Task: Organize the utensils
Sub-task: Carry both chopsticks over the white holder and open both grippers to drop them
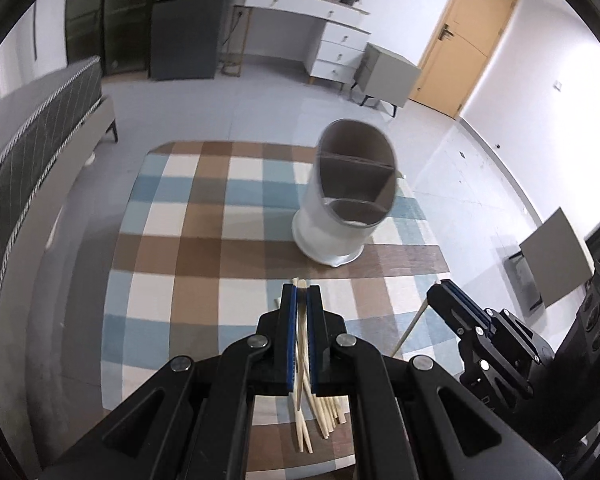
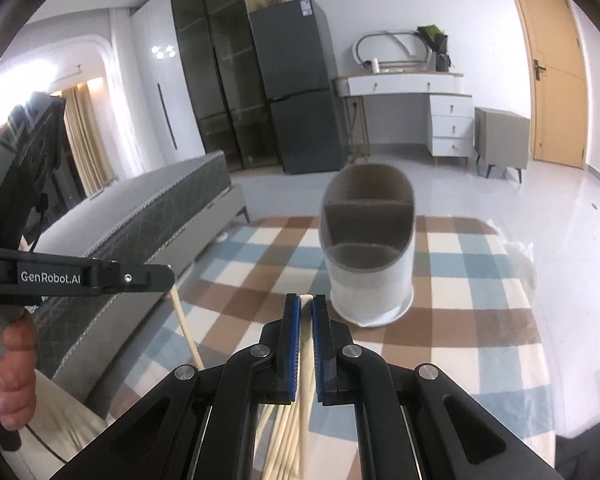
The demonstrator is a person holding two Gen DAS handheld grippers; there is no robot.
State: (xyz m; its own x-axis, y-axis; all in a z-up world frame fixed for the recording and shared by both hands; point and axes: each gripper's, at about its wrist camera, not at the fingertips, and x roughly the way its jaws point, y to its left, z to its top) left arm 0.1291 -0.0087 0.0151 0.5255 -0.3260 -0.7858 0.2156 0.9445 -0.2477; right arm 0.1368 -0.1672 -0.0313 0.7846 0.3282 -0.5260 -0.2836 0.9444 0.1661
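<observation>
Both claws (image 1: 301, 296) (image 2: 306, 304) tilted down, gripping chopsticks (image 1: 301, 344) (image 2: 305, 360)

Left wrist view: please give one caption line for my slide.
Left gripper holds chopsticks before a divided holder on a checked cloth.

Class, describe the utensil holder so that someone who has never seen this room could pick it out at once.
Start at the checked tablecloth of brown, blue and white squares. Toward its far side stands the utensil holder, a white tub. Unlike the pale chopsticks lying flat nearby, it stands upright, with a grey-brown inside split by dividers and nothing visible in it.
</observation>
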